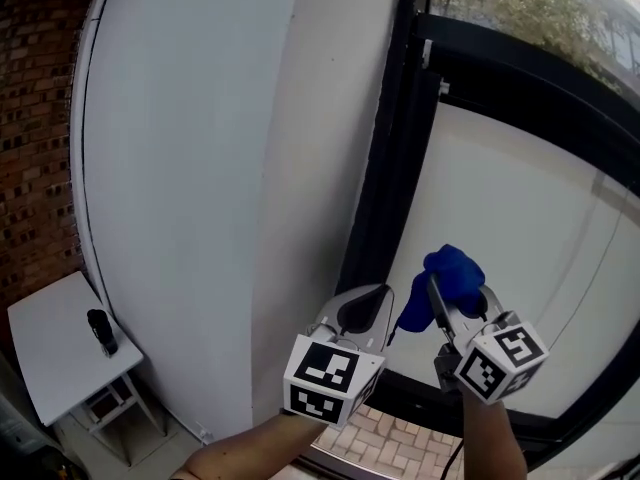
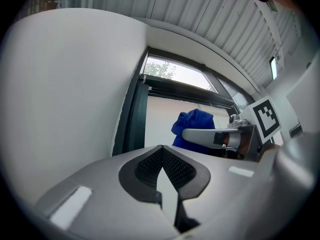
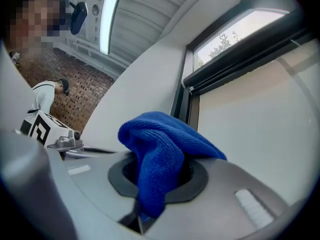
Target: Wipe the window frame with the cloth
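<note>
Apparently the wiping itself is not yet under way: the blue cloth (image 1: 452,276) is in the air, near the dark window frame (image 1: 375,188) but apart from it. The right gripper (image 1: 443,308) has its jaws pressed together on a fold of the cloth. The rest of the cloth bulges out above the jaws as a loose bundle, and one end hangs down between them. The left gripper (image 1: 372,303) is just beside it, to the left. Its jaws are closed tip to tip and hold nothing. Both grippers are at the low part of the window, with the vertical bar of the frame to the far left and the pale pane behind. A white wall (image 1: 190,168) stands left of the frame.

The next move probably asks the right gripper to carry the bundle left and farther, until the cloth presses on the vertical bar, and then to slide along it. The bundle, not the jaws, should meet the frame.
</note>
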Demonstrator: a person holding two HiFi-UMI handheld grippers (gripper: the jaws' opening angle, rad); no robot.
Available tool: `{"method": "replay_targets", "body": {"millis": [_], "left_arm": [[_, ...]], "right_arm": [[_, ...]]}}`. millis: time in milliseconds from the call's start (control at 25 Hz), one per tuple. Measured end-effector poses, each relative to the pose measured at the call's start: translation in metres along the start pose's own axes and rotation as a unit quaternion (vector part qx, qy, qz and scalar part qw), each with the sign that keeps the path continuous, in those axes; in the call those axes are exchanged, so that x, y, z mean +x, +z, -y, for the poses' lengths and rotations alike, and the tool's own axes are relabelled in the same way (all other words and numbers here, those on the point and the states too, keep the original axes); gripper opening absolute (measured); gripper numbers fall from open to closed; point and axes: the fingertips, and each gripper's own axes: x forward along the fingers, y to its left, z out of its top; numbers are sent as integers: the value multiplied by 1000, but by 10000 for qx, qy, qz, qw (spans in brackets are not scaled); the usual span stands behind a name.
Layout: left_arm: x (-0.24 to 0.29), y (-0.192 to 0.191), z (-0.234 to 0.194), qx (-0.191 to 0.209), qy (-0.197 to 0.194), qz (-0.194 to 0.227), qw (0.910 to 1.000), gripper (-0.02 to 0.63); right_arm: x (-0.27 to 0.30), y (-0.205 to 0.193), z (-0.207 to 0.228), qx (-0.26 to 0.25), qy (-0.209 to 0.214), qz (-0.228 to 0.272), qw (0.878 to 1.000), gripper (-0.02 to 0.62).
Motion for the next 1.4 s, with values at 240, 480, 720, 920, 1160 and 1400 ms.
{"method": "replay_targets", "body": {"millis": [240, 480, 720, 920, 1160, 1400], "left_arm": [[20, 19, -6, 240, 219, 59, 9995, -6], [38, 38, -10, 307, 492, 84, 9983, -6], [53, 76, -9, 228, 590, 328, 9975, -6], [67, 109, -13, 384, 743, 490, 9953, -6], [87, 140, -20, 605, 887, 601, 9924, -8], [105, 156, -48, 915, 1219, 556, 9867, -8]], "right_arm": [[13, 20, 15, -15, 178, 116, 9998, 66], [17, 42, 31, -107, 353, 298, 9989, 66], [34, 82, 38, -373, 523, 569, 9963, 66], [53, 116, 46, -644, 536, 652, 9944, 66], [76, 156, 66, -752, 408, 739, 9936, 66], [105, 200, 82, -743, 178, 854, 9934, 66]]}}
